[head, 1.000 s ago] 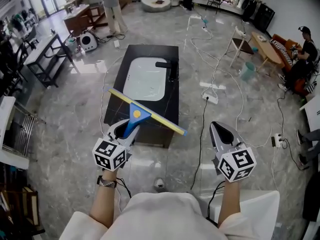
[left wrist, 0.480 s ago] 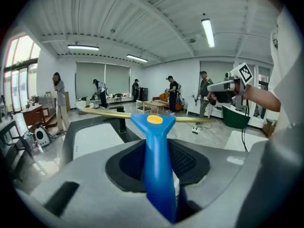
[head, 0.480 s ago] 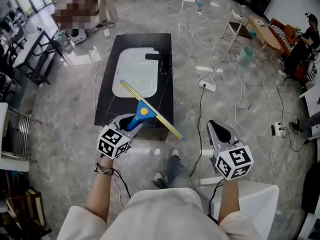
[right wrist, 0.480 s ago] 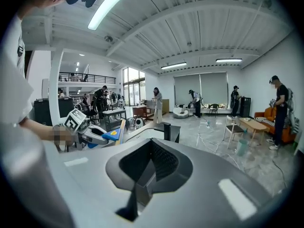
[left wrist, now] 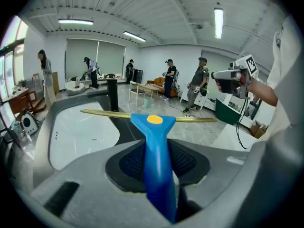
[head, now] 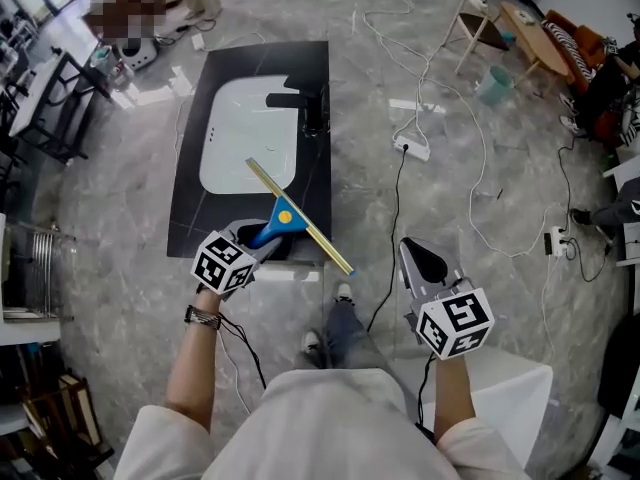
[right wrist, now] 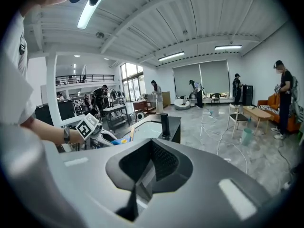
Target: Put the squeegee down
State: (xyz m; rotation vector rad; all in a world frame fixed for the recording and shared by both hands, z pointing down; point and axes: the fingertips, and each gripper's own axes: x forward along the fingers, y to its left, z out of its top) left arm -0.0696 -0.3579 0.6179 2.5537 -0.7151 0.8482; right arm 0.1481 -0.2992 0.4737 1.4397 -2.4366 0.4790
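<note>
My left tool [head: 250, 240] is gripping the blue squeegee [head: 286, 216] by its handle above the black sink tabletop [head: 188, 203]; my right tool [head: 418, 256] is hanging seemingly clenched, empty.

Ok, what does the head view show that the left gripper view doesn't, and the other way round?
Only the head view: the power strip and the person's shoes. Only the left gripper view: the ceiling lights and the far wall. Both: the squeegee clamped in the left gripper, the white sink, the black tap and the right gripper.
</note>
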